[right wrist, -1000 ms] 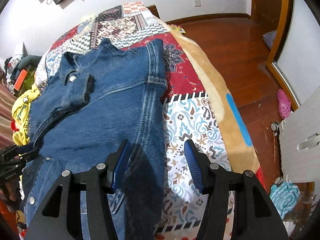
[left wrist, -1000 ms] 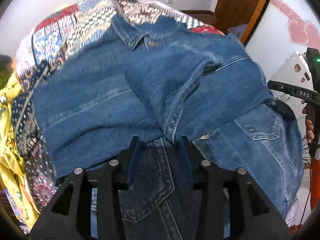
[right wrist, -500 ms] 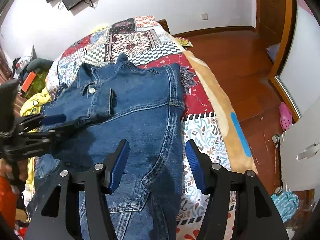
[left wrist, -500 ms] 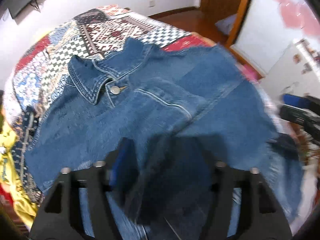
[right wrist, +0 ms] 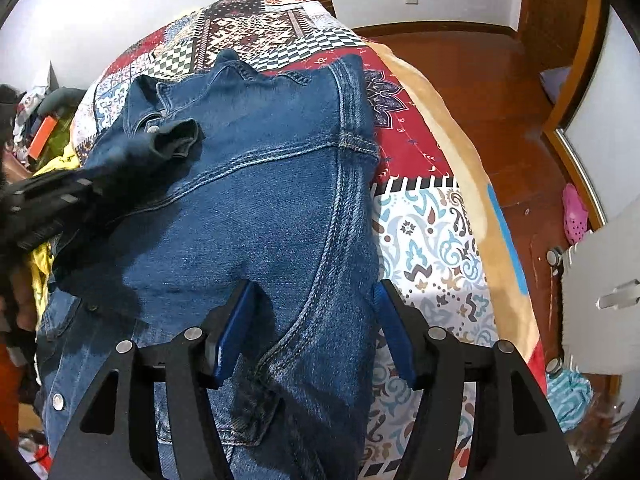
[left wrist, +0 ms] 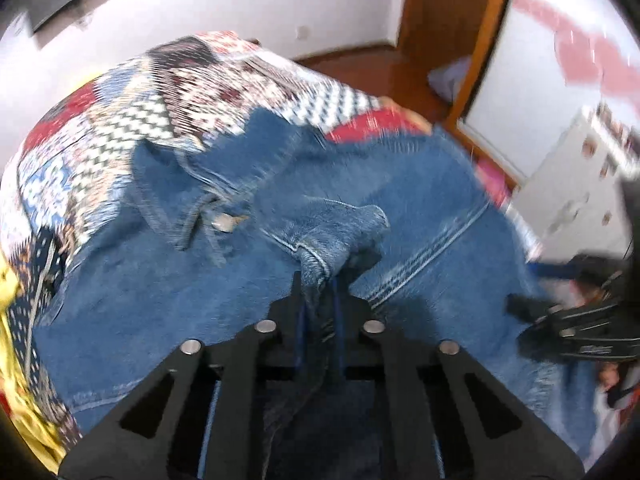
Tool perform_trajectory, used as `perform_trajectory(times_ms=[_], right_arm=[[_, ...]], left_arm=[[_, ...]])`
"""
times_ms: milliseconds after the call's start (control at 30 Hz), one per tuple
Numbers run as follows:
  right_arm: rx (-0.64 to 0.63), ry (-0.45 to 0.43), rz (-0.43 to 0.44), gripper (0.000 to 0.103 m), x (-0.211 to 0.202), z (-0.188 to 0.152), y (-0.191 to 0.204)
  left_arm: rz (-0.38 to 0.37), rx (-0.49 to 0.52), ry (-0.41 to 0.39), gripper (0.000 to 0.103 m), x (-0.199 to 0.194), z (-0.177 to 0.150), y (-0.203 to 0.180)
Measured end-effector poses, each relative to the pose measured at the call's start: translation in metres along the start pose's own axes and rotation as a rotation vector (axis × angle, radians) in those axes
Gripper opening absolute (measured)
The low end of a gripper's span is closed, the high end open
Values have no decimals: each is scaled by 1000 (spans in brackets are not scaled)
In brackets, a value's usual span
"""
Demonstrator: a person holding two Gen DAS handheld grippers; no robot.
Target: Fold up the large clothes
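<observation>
A blue denim jacket (right wrist: 260, 208) lies on the patchwork bed, collar at the far end. My left gripper (left wrist: 320, 276) is closing its jaws on the jacket's sleeve near the cuff (left wrist: 340, 224), and the denim is pinched between the pads and bunched up above the jacket's chest. In the right wrist view the same cuff (right wrist: 176, 140) hangs raised at the left. My right gripper (right wrist: 316, 312) hovers over the jacket's right side seam. Its jaws are opening, with the cloth lying below and between them and the blue pads (right wrist: 236, 320) off it.
The patchwork quilt (right wrist: 424, 232) shows to the right of the jacket and beyond the collar. A yellow garment (left wrist: 12, 380) lies at the bed's left edge. Wooden floor (right wrist: 480, 80), a pink shoe (right wrist: 574, 216) and a white cabinet (right wrist: 600, 280) are on the right.
My left gripper's jaws went from wide apart to shut on the sleeve, and it carried the cuff over the jacket. My right gripper sank closer to the jacket's side, jaws a little wider.
</observation>
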State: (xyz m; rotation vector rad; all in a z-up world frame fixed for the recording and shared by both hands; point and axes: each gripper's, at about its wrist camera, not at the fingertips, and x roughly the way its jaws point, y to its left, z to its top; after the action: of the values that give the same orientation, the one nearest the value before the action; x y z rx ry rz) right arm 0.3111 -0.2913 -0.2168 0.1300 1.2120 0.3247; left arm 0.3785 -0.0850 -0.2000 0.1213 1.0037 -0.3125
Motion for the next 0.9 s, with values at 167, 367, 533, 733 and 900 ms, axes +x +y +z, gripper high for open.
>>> perform_trajectory(times_ms=[167, 367, 533, 733, 900], right_arm=[[12, -1, 7, 59, 0, -1, -2], [5, 5, -20, 59, 0, -1, 2], [9, 7, -29, 59, 1, -2, 2], [2, 11, -58, 62, 1, -4, 6], [6, 20, -70, 62, -1, -4, 5]], left_arm=[[-80, -191, -159, 9, -75, -24, 51], [30, -306, -208, 9, -119, -72, 109], [72, -402, -147, 6, -116, -123, 148], [32, -466, 24, 23, -82, -192, 156], [75, -520, 74, 55, -83, -223, 163]])
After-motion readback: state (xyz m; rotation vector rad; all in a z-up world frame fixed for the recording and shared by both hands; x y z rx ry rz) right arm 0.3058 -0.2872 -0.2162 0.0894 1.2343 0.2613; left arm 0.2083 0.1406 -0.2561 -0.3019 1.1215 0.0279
